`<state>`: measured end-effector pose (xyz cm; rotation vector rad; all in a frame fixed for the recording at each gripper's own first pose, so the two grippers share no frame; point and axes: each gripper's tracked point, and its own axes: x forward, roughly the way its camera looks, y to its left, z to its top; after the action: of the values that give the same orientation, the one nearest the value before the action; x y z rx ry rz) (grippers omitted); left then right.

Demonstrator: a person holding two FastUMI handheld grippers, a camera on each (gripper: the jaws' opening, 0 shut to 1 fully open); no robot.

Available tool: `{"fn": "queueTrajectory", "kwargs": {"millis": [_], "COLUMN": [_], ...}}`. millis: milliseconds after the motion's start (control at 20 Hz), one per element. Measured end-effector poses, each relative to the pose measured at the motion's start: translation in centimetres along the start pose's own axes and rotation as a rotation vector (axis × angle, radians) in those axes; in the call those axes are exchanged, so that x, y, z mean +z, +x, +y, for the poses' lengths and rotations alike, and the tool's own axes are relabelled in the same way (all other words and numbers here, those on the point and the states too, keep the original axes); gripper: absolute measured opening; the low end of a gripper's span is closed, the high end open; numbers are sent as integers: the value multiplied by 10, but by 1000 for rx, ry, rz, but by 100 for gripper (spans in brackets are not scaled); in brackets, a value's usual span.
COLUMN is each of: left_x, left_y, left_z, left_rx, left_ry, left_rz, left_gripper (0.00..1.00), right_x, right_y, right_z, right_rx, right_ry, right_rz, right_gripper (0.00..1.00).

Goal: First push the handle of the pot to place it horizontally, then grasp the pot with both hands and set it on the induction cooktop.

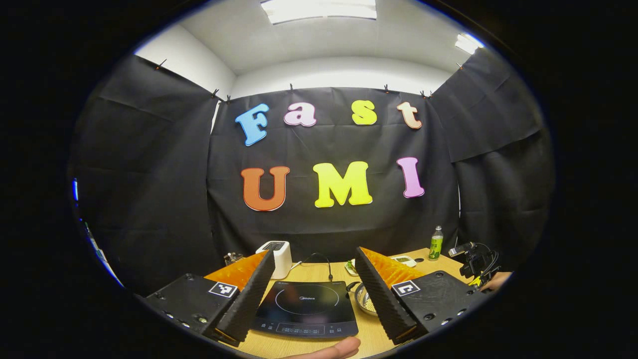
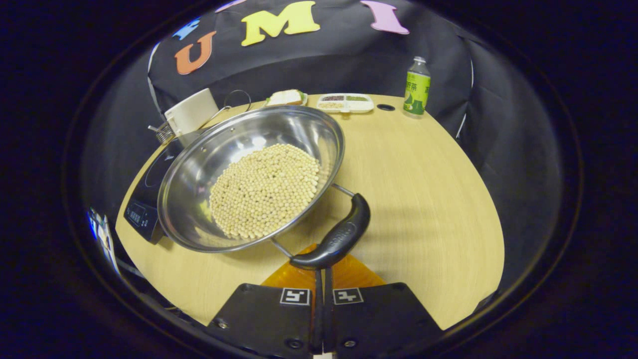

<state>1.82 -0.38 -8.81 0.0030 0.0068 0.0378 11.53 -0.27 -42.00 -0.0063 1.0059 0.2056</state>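
In the right gripper view, the right tool (image 2: 320,271) is clenched, its fingers nearly together at the bottom centre, with the black handle (image 2: 335,239) just above their tips; whether they pinch it I cannot tell. The pot (image 2: 199,164), full of pale beans (image 2: 264,189), sits left of centre, overlapping the cooktop (image 2: 142,199). In the left gripper view, the left tool (image 1: 315,259) is released over the cooktop (image 1: 305,308) on the table (image 1: 369,334).

Wooden table (image 2: 423,199) bearing cooktop (image 1: 305,309), bottle (image 2: 416,86).
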Motion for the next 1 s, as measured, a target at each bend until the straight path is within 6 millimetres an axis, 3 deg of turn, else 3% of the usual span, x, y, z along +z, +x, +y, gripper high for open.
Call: {"fn": "queueTrajectory", "kwargs": {"millis": [250, 500, 1000], "left_x": [-6, -7, -13], "left_y": [1, -2, 12], "left_z": [5, 9, 12], "left_rx": [17, 19, -19], "left_ry": [1, 3, -93], "left_rz": [14, 10, 33], "left_gripper": [96, 96, 96], "right_x": [8, 29, 71], "right_y": [2, 5, 22], "right_z": [-2, -20, -50], "right_rx": [3, -49, -92], "right_ry": [60, 63, 61], "right_rz": [9, -30, -118], "right_gripper": [1, 4, 4]}}
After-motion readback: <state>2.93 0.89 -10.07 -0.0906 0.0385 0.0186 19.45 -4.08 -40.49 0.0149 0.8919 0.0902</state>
